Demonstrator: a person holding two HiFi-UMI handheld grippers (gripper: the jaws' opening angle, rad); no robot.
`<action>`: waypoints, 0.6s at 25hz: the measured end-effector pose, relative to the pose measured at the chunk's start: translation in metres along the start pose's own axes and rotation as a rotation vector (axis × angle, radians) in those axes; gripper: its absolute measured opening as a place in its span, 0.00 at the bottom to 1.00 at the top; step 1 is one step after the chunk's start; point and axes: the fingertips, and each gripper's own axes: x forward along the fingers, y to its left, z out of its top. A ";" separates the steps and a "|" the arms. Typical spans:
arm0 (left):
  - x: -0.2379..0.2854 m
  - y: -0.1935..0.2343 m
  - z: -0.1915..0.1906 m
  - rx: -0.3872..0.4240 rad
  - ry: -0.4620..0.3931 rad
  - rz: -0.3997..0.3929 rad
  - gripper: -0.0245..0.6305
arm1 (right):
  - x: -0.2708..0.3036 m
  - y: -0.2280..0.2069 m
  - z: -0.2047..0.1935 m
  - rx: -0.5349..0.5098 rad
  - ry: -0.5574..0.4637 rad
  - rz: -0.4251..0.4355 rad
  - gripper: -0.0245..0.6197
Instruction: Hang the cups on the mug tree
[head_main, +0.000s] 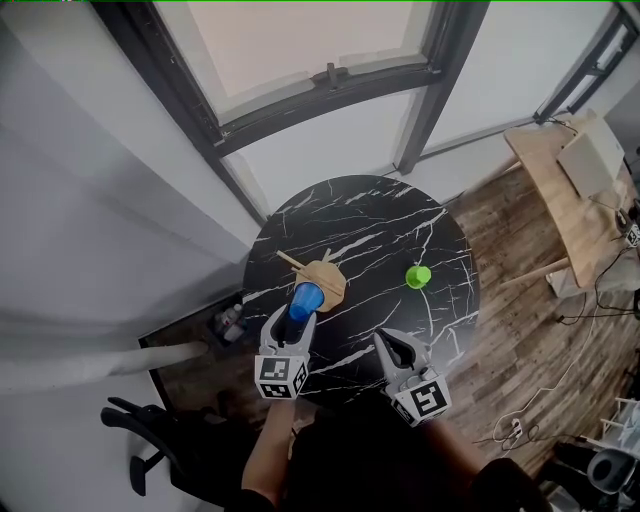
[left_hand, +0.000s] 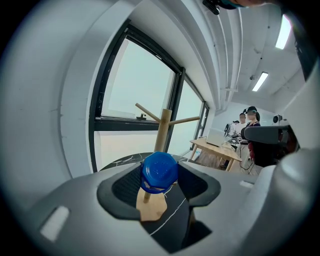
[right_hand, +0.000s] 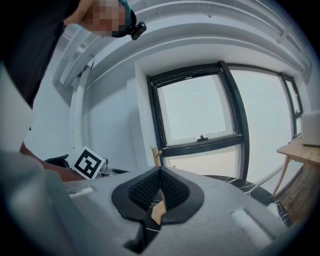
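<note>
a: start closest in. what's the left gripper (head_main: 293, 320) doing?
b: its jaws stand wide, with the pads pressed on either side of the blue cup (head_main: 306, 298). the cup's closed end faces back toward the gripper's own camera.
a: and where's that cup relative to the mug tree (head_main: 326, 281)?
b: right up against the tree's near side, in front of the trunk and above the wooden base. a thin peg shows just under the cup. i can't tell whether the cup is on it.
a: the right gripper (head_main: 392, 345)?
b: its jaws are closed together with nothing between them. it's to the near right of the mug tree, well apart from it, over the near edge of the black marble table (head_main: 390, 215).
a: any other cup?
b: a green cup (head_main: 418, 276) on the table to the right of the mug tree, apart from it and from both grippers.
a: and beyond the tree?
b: two bare pegs fork out near the top of the trunk. behind the tree is a dark-framed window (head_main: 330, 75), and far off to its right stands a wooden desk (head_main: 556, 190).
</note>
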 end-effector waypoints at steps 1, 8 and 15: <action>0.001 0.000 -0.002 -0.002 0.003 -0.001 0.39 | 0.000 -0.001 0.000 0.000 0.002 0.000 0.04; 0.003 0.000 -0.015 -0.020 0.033 0.000 0.40 | 0.000 -0.002 0.000 -0.002 0.002 0.000 0.04; 0.004 0.005 -0.021 -0.036 0.044 0.017 0.40 | 0.000 -0.003 0.001 0.002 -0.002 0.002 0.04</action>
